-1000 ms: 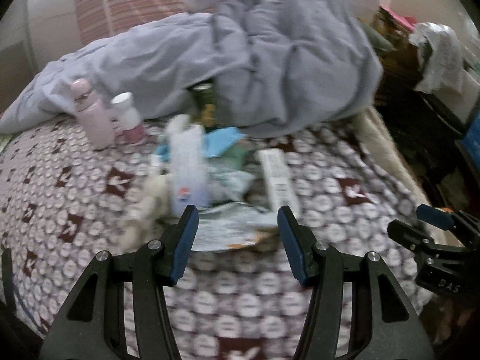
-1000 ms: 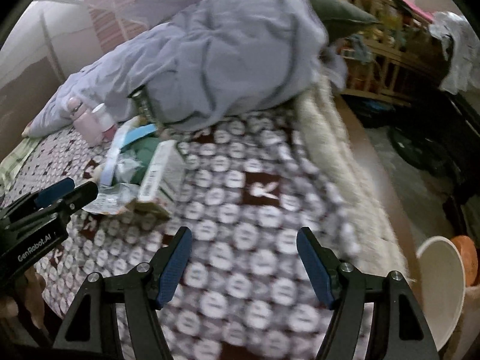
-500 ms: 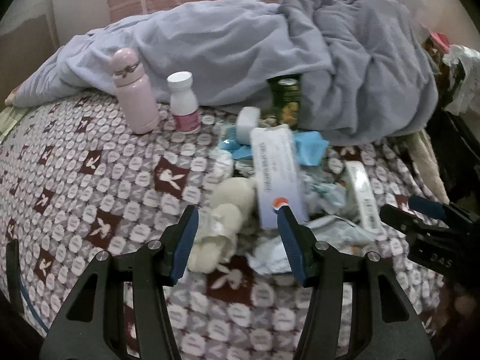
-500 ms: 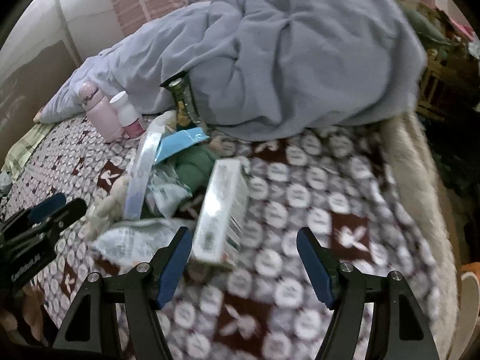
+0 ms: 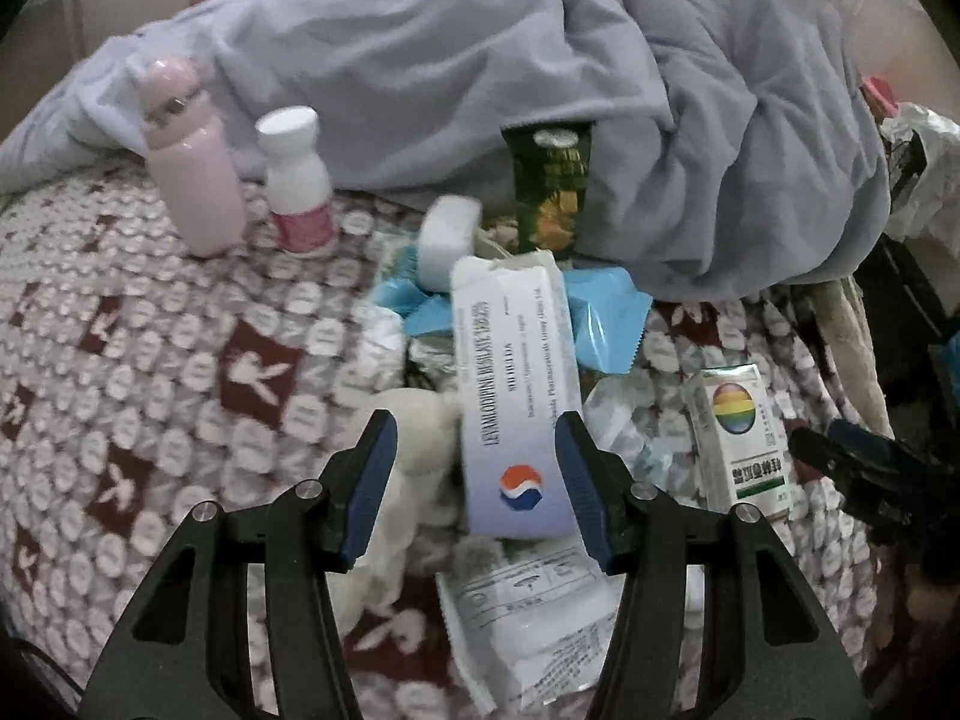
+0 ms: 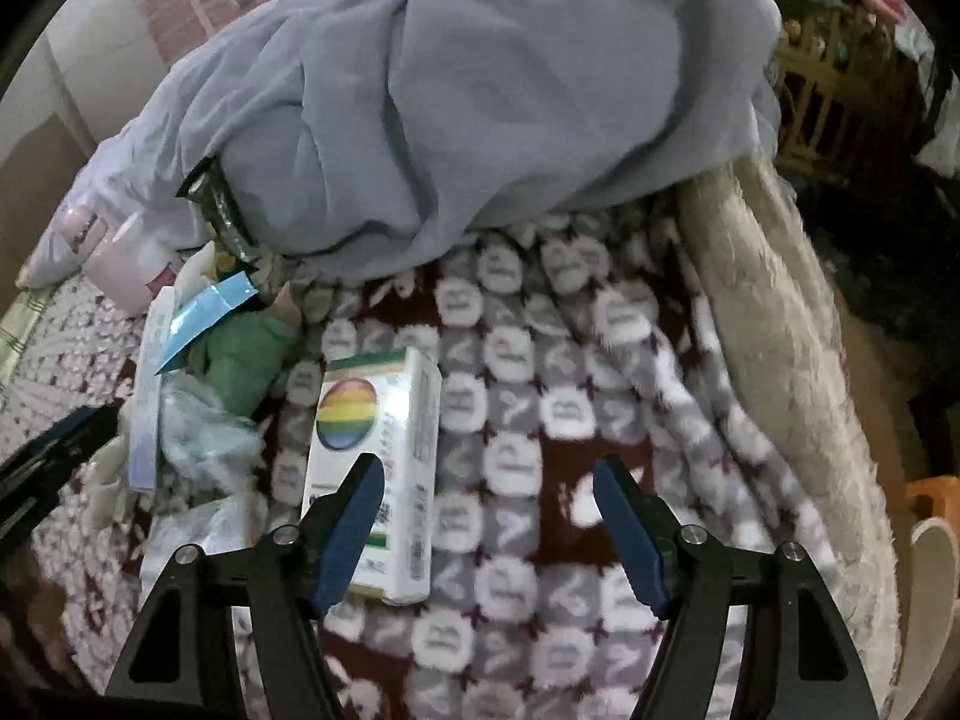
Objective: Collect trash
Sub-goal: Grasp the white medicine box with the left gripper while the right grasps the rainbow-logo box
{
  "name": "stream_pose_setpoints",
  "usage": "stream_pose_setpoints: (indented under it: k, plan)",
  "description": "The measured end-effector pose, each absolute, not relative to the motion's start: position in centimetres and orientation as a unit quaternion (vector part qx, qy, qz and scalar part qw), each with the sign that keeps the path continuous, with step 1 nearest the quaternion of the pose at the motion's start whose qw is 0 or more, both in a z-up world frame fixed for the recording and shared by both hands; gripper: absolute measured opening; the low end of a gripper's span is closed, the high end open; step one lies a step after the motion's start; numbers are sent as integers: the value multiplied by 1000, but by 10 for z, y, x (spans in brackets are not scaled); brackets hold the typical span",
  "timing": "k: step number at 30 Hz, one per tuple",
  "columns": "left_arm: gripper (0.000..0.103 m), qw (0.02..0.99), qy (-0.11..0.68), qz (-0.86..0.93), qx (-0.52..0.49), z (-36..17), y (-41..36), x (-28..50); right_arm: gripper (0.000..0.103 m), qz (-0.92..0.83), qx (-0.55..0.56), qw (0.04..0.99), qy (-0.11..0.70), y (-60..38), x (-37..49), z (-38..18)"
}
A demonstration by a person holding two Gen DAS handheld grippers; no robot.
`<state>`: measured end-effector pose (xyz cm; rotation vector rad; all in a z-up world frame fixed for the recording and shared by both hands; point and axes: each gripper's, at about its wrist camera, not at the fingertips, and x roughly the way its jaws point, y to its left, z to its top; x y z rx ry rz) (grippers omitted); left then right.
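trash (image 5: 516, 396) lies heaped on the bed (image 5: 180, 372) for pickup; left tongs (image 5: 477, 480) and right tongs (image 6: 486, 516) hover half-open, empty.

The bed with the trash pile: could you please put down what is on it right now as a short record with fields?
surface: patterned blanket
bedding: grey duvet bunched behind the pile
upright: pink bottle, white bottle
pile: long white box, blue wrapper, rainbow box
left gripper: open, over the long white box
right gripper: open, beside the rainbow box
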<state>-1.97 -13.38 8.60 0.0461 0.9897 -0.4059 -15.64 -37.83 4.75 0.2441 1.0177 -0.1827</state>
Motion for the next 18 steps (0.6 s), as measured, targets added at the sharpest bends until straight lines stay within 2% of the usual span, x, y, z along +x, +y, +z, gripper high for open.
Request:
stream_pose_setpoints:
  k: [5, 14, 16, 18]
  plan:
    - [56, 859, 470, -201, 10, 79, -141, -7, 70, -44, 119, 879, 461, -362, -164, 56]
    - [56, 854, 473, -219, 8, 68, -156, 4, 71, -36, 73, 866, 493, -324, -138, 26]
    - [50, 852, 472, -227, -2, 66, -154, 5, 70, -33, 79, 862, 500, -322, -131, 18]
    - [48, 848, 475, -237, -10, 65, -152, 5, 61, -28, 86, 863, 497, -322, -129, 14]
